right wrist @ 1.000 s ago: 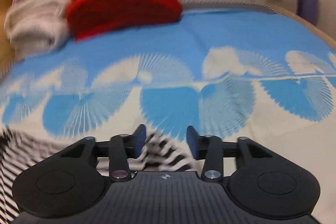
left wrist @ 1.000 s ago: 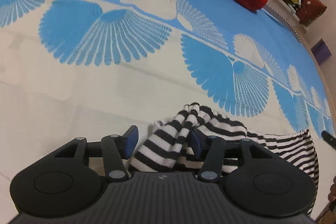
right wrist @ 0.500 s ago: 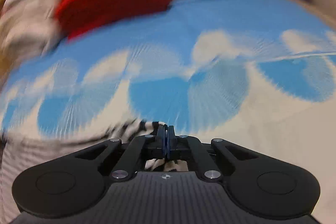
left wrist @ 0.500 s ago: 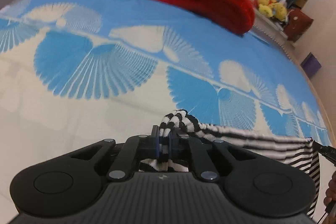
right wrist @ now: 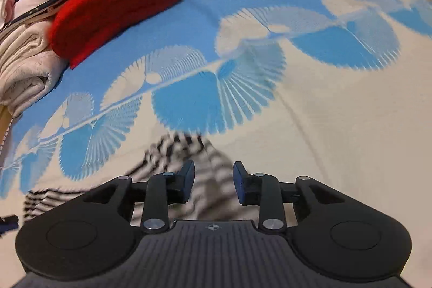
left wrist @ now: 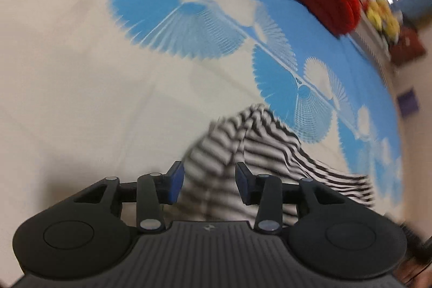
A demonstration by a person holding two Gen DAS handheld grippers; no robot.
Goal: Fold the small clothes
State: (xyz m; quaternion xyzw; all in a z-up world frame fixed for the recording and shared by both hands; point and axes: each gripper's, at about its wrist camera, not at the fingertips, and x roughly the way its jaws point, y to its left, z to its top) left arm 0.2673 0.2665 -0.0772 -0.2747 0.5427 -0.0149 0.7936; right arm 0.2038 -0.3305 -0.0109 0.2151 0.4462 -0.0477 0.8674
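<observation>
we let go of the striped garment on both sides

our left gripper [left wrist: 208, 181] and right gripper [right wrist: 213, 181] have jaws opening, pads clear of the black-and-white striped garment [left wrist: 259, 150] that lies bunched between them, toward the near edge of the blue-and-cream bedspread [left wrist: 81, 99]. we'd best lift straight off so the fold isn't dragged. open spread lies ahead; the red knit [right wrist: 113, 4] and cream folded pile [right wrist: 24, 64] crowd the far edge.

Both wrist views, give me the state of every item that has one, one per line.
left gripper: jaws opening, striped cloth between, pads clear of it
right gripper: jaws opening, same
striped garment: bunched, lying on the bedspread
red knit: folded
cream blanket: folded
</observation>
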